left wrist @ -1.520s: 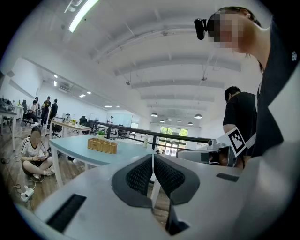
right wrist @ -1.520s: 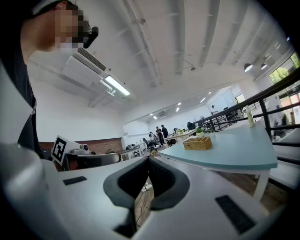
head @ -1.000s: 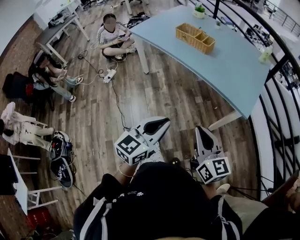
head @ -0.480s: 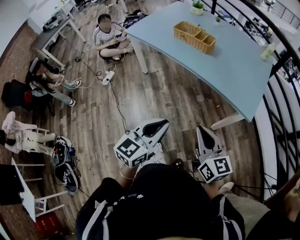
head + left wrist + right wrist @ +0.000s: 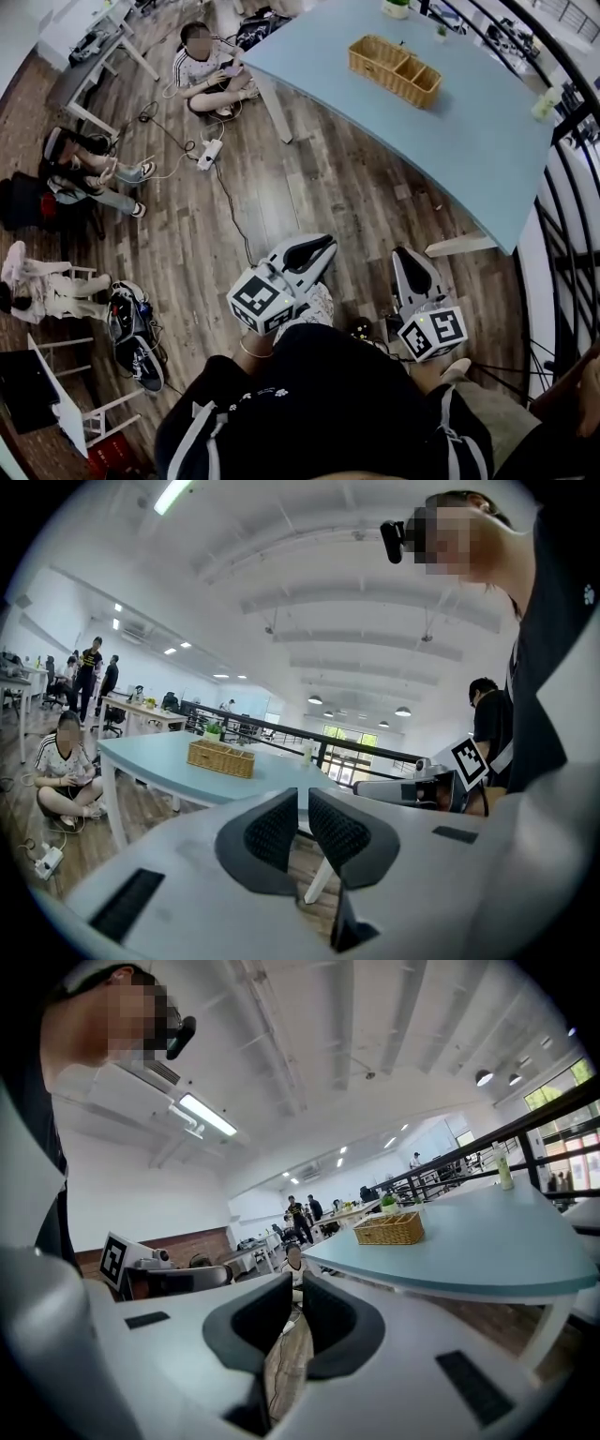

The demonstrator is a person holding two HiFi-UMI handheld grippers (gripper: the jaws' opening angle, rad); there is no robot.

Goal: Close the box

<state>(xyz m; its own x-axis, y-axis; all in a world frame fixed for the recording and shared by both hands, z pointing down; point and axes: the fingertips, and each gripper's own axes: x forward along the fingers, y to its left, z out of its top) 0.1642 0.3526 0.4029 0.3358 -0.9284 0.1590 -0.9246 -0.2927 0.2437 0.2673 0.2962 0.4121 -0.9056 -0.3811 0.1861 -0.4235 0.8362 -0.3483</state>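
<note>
Sitting well beyond left tongs (image 5: 324,245) and right tongs (image 5: 403,254) is the box (image 5: 395,69).

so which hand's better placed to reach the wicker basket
Right, narrowly: the right gripper is nearer the blue table and more in line with the wicker basket than the left gripper. Both are far off.

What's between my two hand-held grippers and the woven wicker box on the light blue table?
In the head view, only bare brown wooden floor, then the light blue table's clear top, separate them from the woven wicker box.
</note>
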